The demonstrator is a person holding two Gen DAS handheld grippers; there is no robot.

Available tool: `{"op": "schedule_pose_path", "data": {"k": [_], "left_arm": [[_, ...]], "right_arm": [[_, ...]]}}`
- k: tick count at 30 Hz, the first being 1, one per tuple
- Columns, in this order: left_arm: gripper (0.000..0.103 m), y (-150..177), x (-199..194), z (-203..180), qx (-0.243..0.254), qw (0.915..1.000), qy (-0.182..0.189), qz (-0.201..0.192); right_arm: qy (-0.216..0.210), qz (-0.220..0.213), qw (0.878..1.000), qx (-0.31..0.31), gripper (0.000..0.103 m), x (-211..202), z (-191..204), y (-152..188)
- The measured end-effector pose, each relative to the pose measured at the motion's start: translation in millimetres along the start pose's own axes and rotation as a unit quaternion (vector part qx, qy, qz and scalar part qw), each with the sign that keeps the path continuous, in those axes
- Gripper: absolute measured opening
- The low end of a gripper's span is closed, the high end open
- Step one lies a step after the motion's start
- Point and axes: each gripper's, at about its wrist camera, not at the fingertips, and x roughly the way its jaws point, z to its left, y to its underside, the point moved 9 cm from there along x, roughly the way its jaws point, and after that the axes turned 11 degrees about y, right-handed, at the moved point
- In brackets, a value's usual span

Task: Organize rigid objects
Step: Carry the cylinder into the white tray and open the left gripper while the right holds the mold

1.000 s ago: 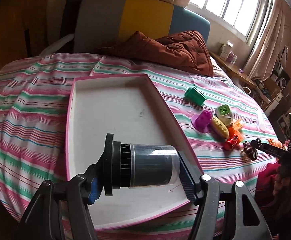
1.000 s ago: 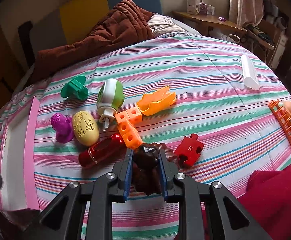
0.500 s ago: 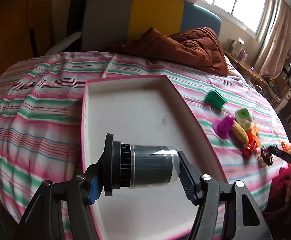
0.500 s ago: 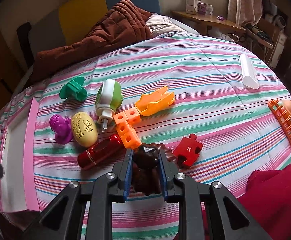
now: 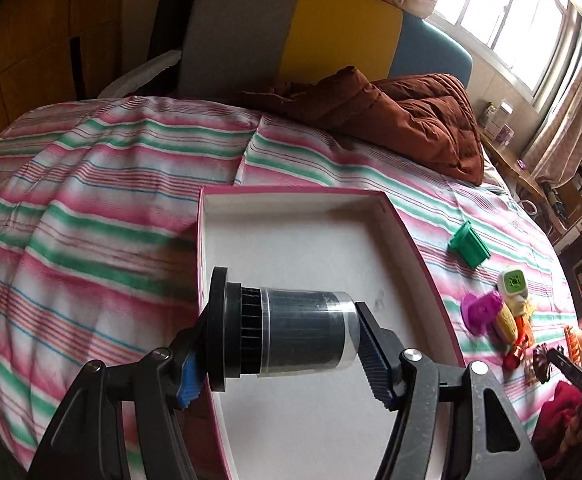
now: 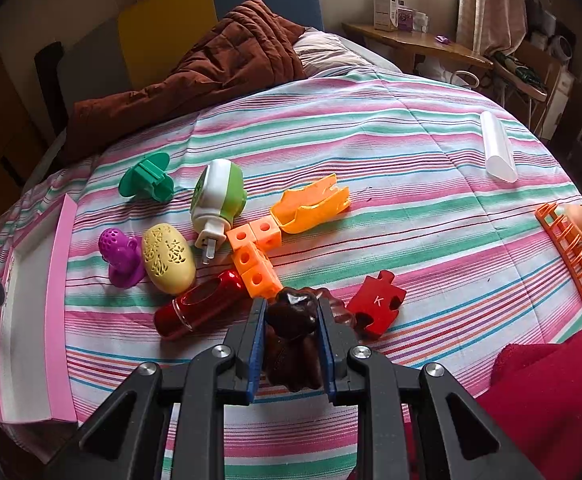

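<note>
We hold the black ribbed cylinder with its clear plastic sleeve (image 5: 287,330) end to end in our wide-spread left claw (image 5: 281,354) over the pink-rimmed white tray's (image 5: 407,236) seven o'clock edge, so we judge lowering and releasing comes next, while our right claw (image 6: 291,344) pinches the dark brown glossy figurine (image 6: 293,334).

Left wrist view close above tray (image 5: 411,240), facing steeply down toward headboard at 12 o'clock, toys at 3 o'clock, right wrist view low over toys (image 6: 251,240), tray (image 6: 61,280) at 9 o'clock, shared: tray, toys, striped bed (image 6: 411,160)
</note>
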Motion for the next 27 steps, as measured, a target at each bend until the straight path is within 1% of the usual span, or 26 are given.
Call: {"op": "schedule_pose_path", "data": {"k": [4, 9, 12, 15, 18, 22, 24, 27], "left_arm": [[0.066, -16.4, 11.1, 5.3, 0.009, 0.9999, -0.014, -0.001], [0.066, -35.0, 29.3, 19.5, 0.012, 0.9989, -0.045, -0.002], [0.068, -37.4, 38.3, 23.6, 0.011, 0.9986, -0.051, 0.008], [0.069, -35.3, 38.3, 22.8, 0.022, 0.9978, -0.063, 0.008], [0.071, -31.4, 31.2, 18.7, 0.028, 0.9972, -0.069, 0.001], [0.072, -27.7, 9.9, 15.6, 0.038, 0.9952, -0.087, -0.024], [0.073, -23.0, -2.6, 14.2, 0.032, 0.9952, -0.086, -0.034], [0.073, -12.5, -13.2, 8.0, 0.025, 0.9961, -0.077, -0.037]], "right_arm": [[0.001, 0.0, 1.0, -0.001, 0.024, -0.1, 0.5, 0.3], [0.001, 0.0, 1.0, -0.001, 0.024, 0.1, 0.6, 0.3], [0.001, -0.001, 1.0, -0.002, 0.024, -0.1, 0.9, 0.5], [0.002, -0.001, 1.0, -0.002, 0.024, -0.4, 1.8, 0.5], [0.003, -0.001, 1.0, -0.002, 0.024, -0.2, 1.7, 0.4], [0.007, 0.0, 1.0, -0.001, 0.024, 0.0, 1.0, 1.4], [0.006, 0.001, 1.0, 0.0, 0.024, 0.3, 0.4, 1.5], [0.006, 0.0, 1.0, -0.001, 0.024, 0.2, 0.5, 0.9]]}}
